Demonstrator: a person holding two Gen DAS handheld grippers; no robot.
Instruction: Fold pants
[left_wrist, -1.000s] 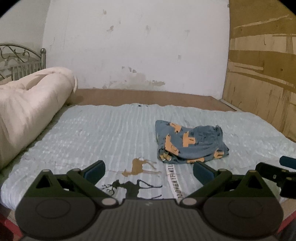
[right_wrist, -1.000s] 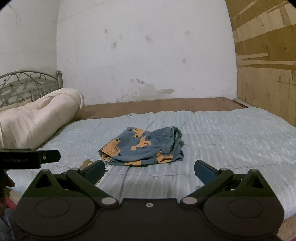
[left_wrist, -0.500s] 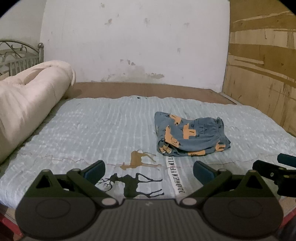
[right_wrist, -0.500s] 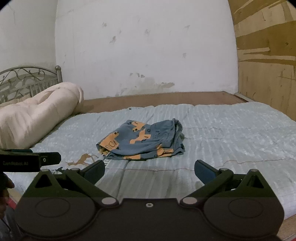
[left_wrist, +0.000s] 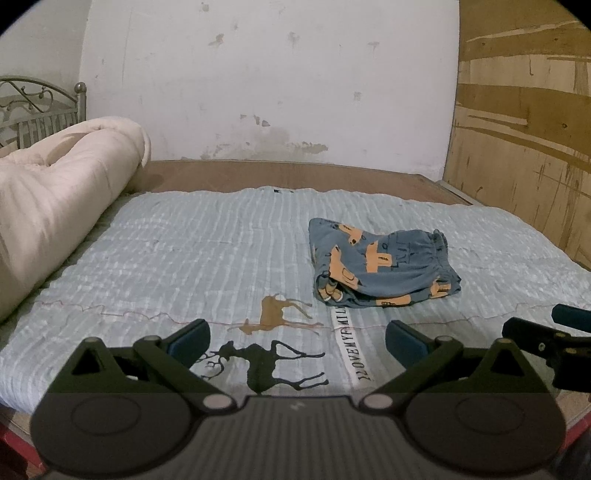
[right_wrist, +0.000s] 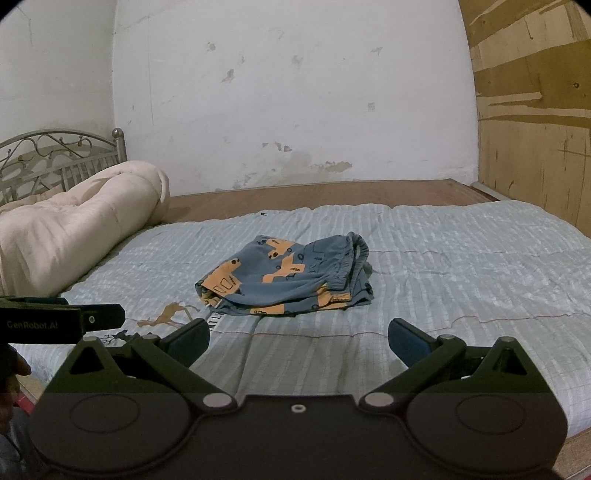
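The blue pants with orange truck prints (left_wrist: 384, 267) lie folded in a compact bundle on the light blue bedspread (left_wrist: 207, 251), right of the middle. In the right wrist view the pants (right_wrist: 288, 280) lie ahead and slightly left. My left gripper (left_wrist: 297, 338) is open and empty, near the bed's front edge, well short of the pants. My right gripper (right_wrist: 297, 338) is open and empty, also short of the pants. The right gripper's tip (left_wrist: 546, 338) shows at the left view's right edge. The left gripper's body (right_wrist: 55, 321) shows at the right view's left edge.
A rolled cream duvet (left_wrist: 55, 206) lies along the bed's left side by a metal headboard (right_wrist: 55, 155). A white wall (left_wrist: 273, 85) stands behind the bed and a plywood panel (left_wrist: 524, 140) to the right. Deer prints (left_wrist: 277, 314) mark the bedspread's front.
Both grippers have drawn back and risen slightly, staying open. The folded pants have not moved.
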